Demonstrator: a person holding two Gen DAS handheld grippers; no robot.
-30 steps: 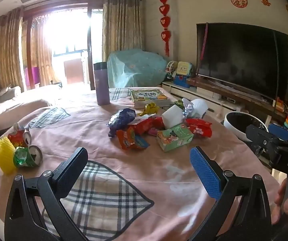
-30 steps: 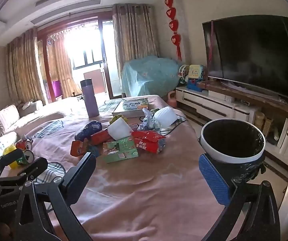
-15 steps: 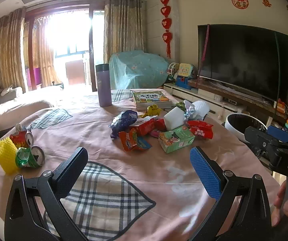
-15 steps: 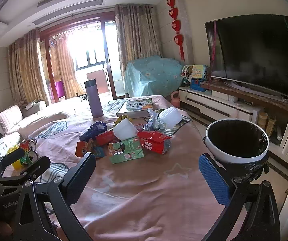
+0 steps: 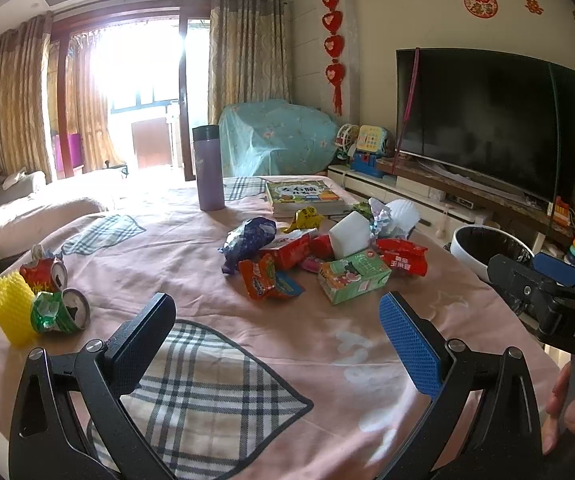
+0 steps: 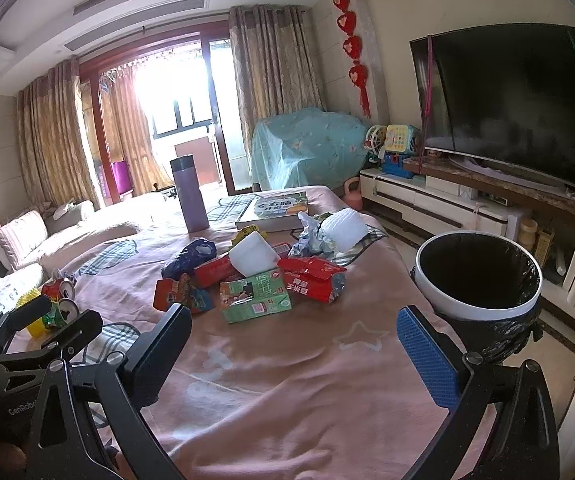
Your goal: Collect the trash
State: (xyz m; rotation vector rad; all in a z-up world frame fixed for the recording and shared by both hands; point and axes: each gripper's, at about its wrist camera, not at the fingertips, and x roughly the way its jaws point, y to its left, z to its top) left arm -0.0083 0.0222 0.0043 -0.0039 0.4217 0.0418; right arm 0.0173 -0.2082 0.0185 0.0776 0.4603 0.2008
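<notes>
A heap of trash lies mid-table on the pink cloth: a green carton (image 5: 353,277) (image 6: 255,296), red wrappers (image 5: 402,257) (image 6: 313,278), an orange packet (image 5: 261,282), a blue bag (image 5: 249,238) and white foam (image 6: 253,258). Crushed cans (image 5: 57,312) and yellow foam netting (image 5: 7,308) lie at the left. A white bin with a black liner (image 6: 477,280) (image 5: 483,246) stands off the table's right edge. My left gripper (image 5: 277,334) is open and empty, short of the heap. My right gripper (image 6: 293,344) is open and empty, between heap and bin.
A purple flask (image 5: 208,168) and a picture book (image 5: 303,196) stand at the table's far side. A TV (image 6: 519,112) on a low cabinet lines the right wall. A sofa (image 6: 19,248) is at the left. The right gripper also shows in the left wrist view (image 5: 543,292).
Both grippers have risen and tilted slightly, so the table and heap sit lower in both views. The jaws stayed open. Nothing on the table moved.
</notes>
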